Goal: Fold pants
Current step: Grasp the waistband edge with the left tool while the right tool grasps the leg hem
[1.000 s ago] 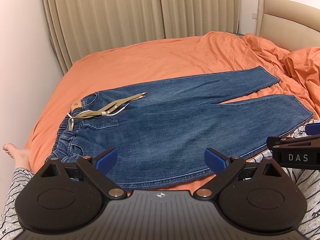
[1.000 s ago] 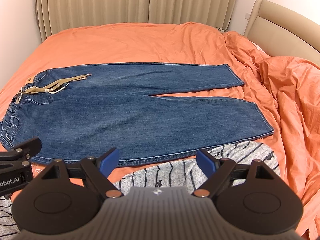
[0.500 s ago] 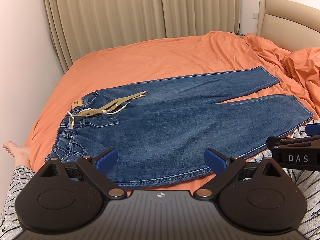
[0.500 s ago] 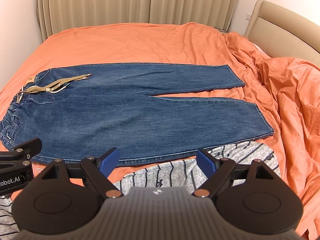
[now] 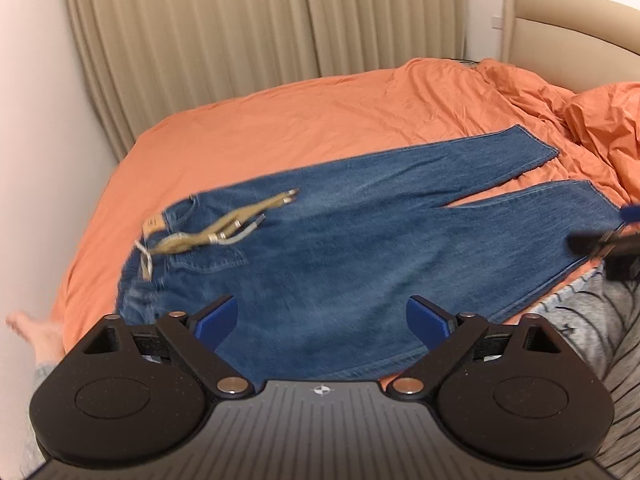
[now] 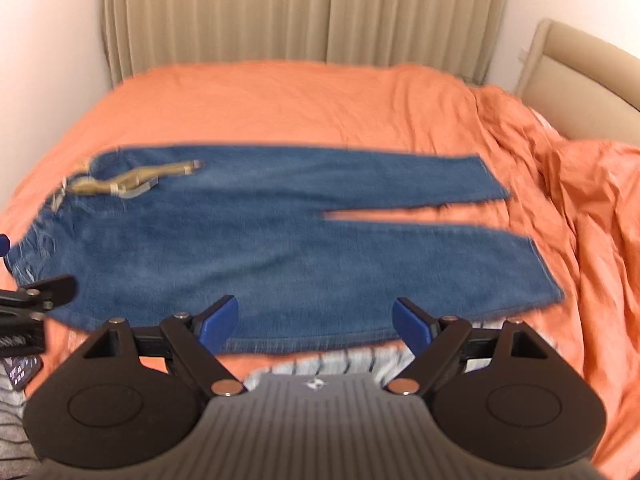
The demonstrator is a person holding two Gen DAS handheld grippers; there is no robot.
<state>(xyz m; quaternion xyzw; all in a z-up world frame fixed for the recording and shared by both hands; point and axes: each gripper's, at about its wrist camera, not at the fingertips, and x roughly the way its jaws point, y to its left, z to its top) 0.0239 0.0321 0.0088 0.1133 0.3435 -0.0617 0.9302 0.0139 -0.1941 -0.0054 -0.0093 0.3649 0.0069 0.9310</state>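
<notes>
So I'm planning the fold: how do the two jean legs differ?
The far leg lies straight, its hem short of the near leg's. The near leg angles toward the camera, its hem reaching further right. Both lie flat on the orange bedcover, joined at the crotch.

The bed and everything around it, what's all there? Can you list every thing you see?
jeans: one, blue denim, spread flat across the bed, waist to the left, legs to the right
drawstring: one, tan with pale tips, lying on the jeans near the waist
bed cover: one, orange, under the jeans, rumpled at the right
headboard: one, beige, right side
curtains: beige, pleated, behind the bed
person's bare foot: one, at the left edge of the bed
person's striped grey clothing: near edge, below the jeans
left gripper: black with blue pads, open, above the jeans' near edge
right gripper: same, open
</notes>
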